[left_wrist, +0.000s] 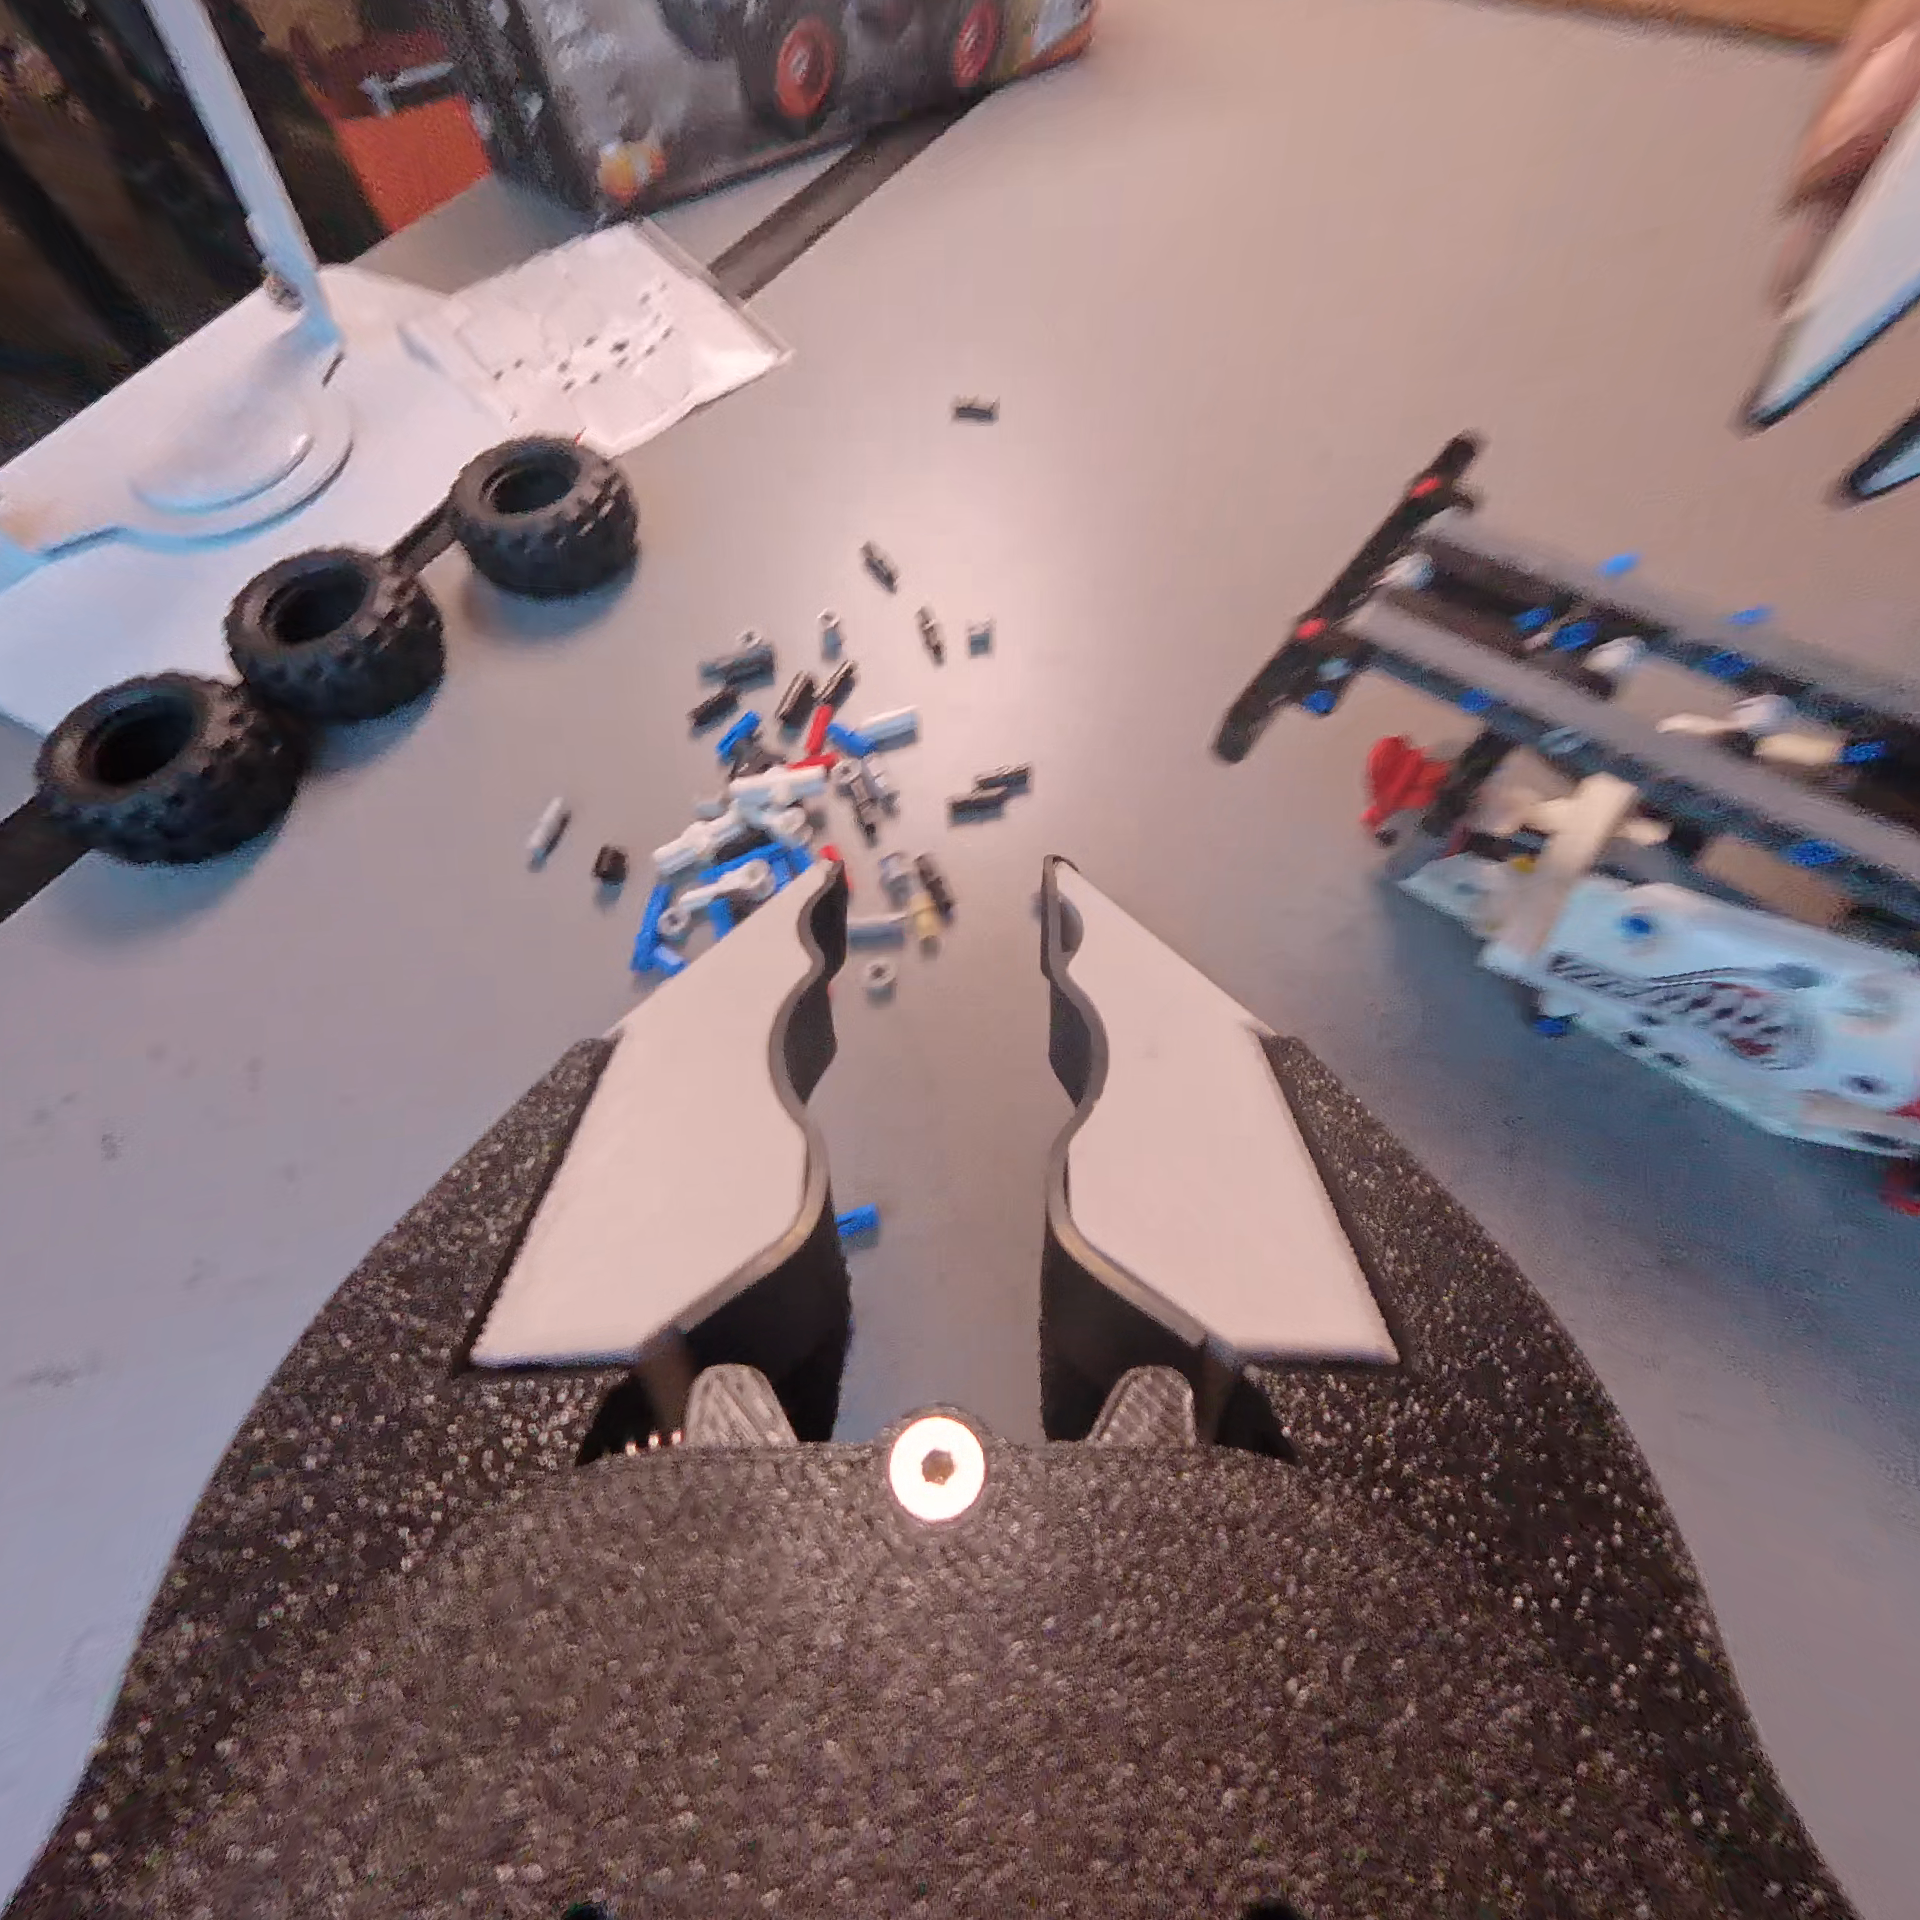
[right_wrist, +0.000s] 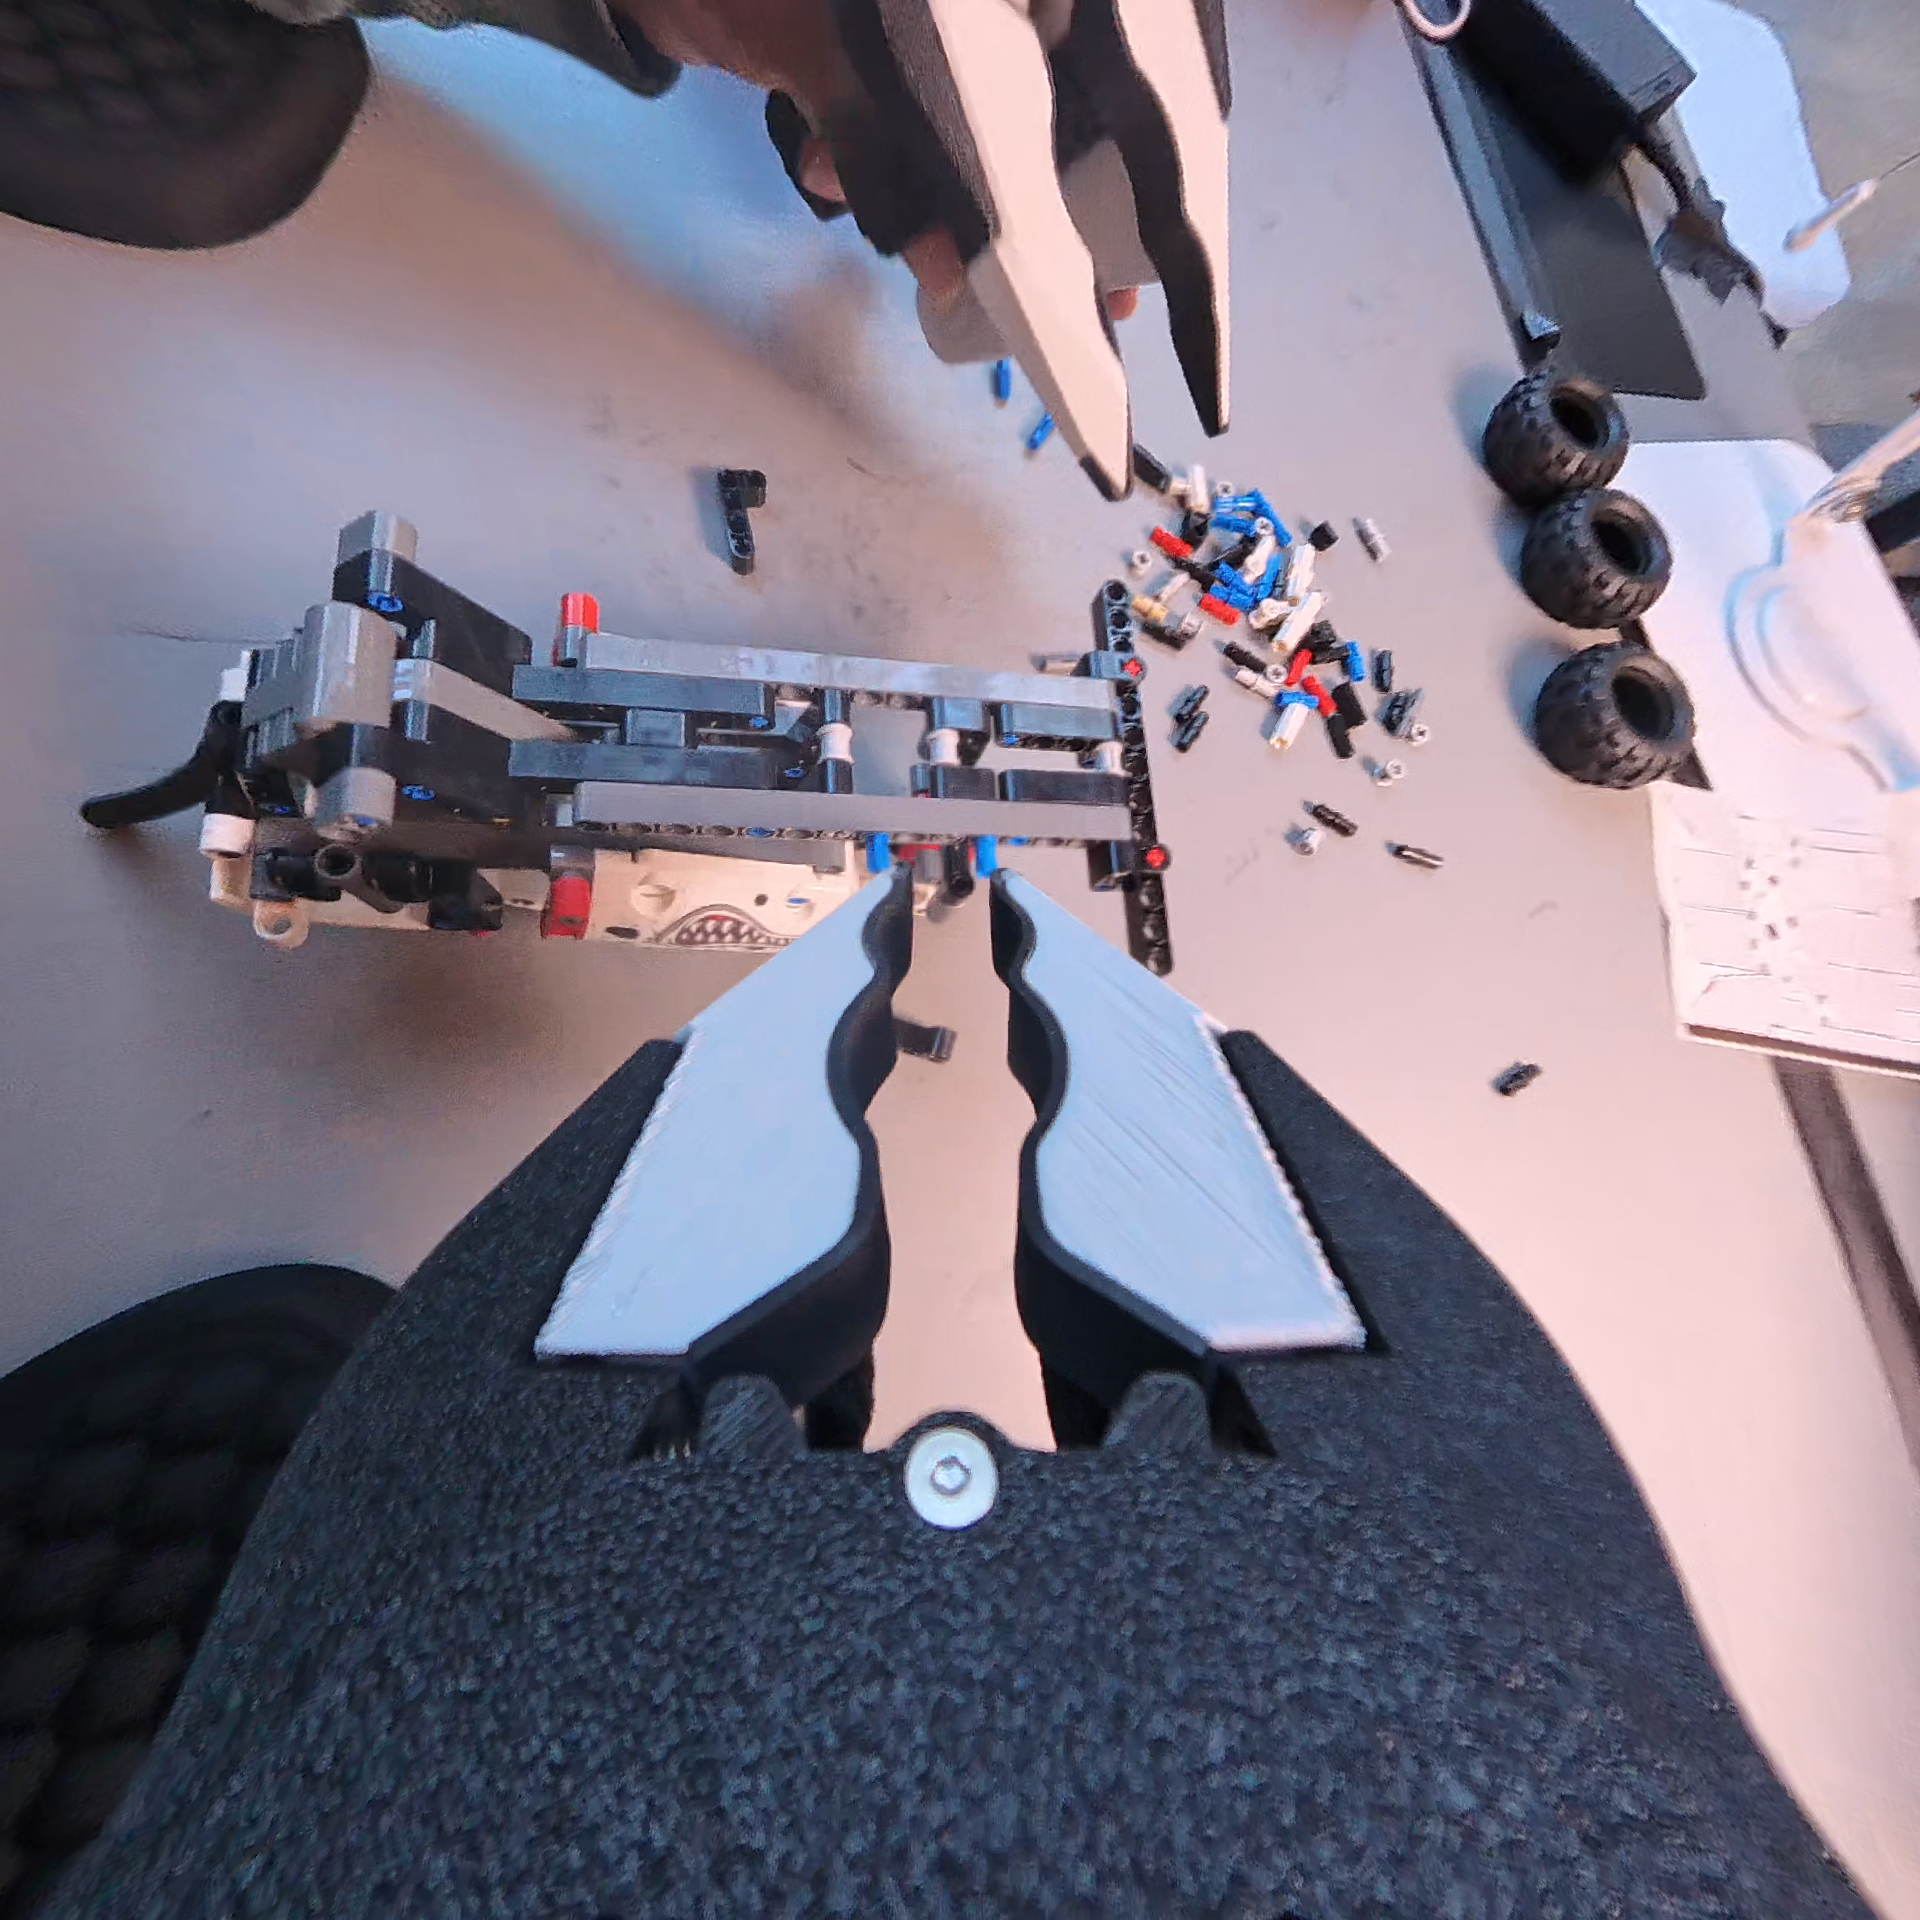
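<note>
Both empty: left gripper (left_wrist: 940, 883) gapes above loose pins (left_wrist: 800, 790); right gripper (right_wrist: 948, 883), narrowly parted, nears the chassis (right_wrist: 727, 727).

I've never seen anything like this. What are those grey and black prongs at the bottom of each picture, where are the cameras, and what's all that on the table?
The prongs are handheld grasping tools, one in each of a person's hands; no robot arm is involved. Each picture comes from a camera on one tool, looking along its two fingers. The left tool hangs open over a pile of small building pieces and holds nothing. The right tool has its tips, slightly apart, at the edge of a half-built toy vehicle frame; no grip is visible. Also on the grey table: three black tyres and an instruction sheet.
</note>
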